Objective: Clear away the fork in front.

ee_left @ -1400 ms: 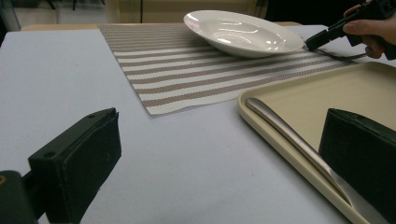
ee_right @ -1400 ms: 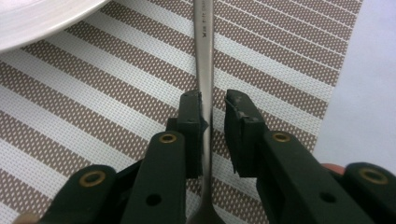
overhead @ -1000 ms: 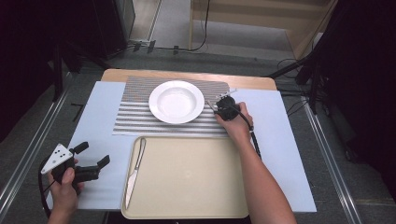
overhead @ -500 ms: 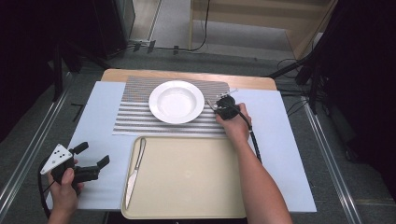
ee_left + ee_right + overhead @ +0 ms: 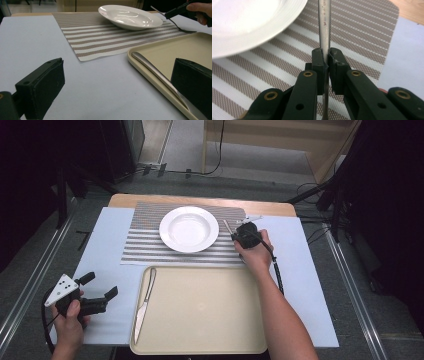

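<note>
Item 1, fork point(image 5: 324, 27): clamped by its handle between the pads of the right tool point(image 5: 325, 65), whose jaws have just been closing and now press on the metal from both sides. In the left gripper view the fork slopes down with its head resting on the striped placemat point(image 5: 145, 245), just right of the plate. Judged purpose: setting the fork beside the plate, as in a place setting.

Item 2, white plate point(image 5: 188, 228): centred on the placemat, empty, upright.

Item 3, knife point(image 5: 144, 302): lies lengthwise along the left edge inside the beige tray point(image 5: 210, 320). It seems parked there, awaiting pickup.

Item 4, left tool point(image 5: 97, 286): jaws wide apart, holding nothing, resting low over the pale blue sheet point(image 5: 100, 240) at the tray's left, pointed roughly toward the knife. Probably standing by.

Surface: wooden desk point(image 5: 200, 200), largely covered by the blue sheet; the placemat lies at the far middle, with the tray at the near middle and touching the placemat's front edge.

Room: grey floor, metal rails along both sides of the desk, dark drapes or equipment at left and right, cables trailing on the floor beyond, light wooden furniture at the back.
</note>
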A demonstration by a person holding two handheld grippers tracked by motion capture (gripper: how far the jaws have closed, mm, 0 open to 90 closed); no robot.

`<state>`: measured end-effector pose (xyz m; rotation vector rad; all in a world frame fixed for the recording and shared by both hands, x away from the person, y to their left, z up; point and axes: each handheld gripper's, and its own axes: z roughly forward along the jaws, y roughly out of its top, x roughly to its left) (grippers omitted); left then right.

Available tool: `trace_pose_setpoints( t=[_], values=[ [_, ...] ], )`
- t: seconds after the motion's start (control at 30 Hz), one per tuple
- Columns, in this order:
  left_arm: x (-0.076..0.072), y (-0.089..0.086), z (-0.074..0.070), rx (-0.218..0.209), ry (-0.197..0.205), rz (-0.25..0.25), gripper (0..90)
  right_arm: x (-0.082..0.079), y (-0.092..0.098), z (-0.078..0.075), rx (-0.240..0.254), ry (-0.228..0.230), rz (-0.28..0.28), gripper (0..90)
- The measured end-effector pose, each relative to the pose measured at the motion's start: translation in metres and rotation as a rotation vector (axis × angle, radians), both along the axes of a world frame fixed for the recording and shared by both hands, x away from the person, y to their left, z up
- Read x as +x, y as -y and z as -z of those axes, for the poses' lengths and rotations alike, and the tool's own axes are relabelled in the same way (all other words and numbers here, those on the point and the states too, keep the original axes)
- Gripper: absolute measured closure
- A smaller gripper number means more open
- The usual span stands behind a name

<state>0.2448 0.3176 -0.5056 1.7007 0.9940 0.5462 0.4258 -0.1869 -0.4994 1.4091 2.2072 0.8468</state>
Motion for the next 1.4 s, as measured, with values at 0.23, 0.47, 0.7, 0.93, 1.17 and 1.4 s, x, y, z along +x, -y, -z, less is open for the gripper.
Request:
trace_pose_setpoints(
  t=[0.23,0.47,0.7,0.93,1.17,1.4],
  values=[
    [0.000,0.000,0.000,-0.006,-0.001,-0.004,0.0,0.003,0.002,0.015,-0.025,-0.061,-0.017,83.8],
    [0.000,0.000,0.000,-0.006,0.000,-0.003,0.0,0.001,0.002,0.012,-0.064,-0.078,-0.070,81.8],
    [0.000,0.000,0.000,-0.003,0.000,-0.002,0.0,-0.001,0.004,0.014,-0.073,-0.078,-0.072,74.1],
    [0.000,0.000,0.000,0.006,-0.001,0.001,0.0,-0.009,0.003,0.017,-0.059,-0.054,-0.068,84.4],
    [0.000,0.000,0.000,0.002,0.000,0.000,0.0,-0.012,0.005,0.019,-0.032,-0.036,-0.051,85.3],
    [0.000,0.000,0.000,0.004,-0.001,0.000,0.0,-0.019,0.010,0.017,0.016,0.021,-0.027,85.4]
  ],
)
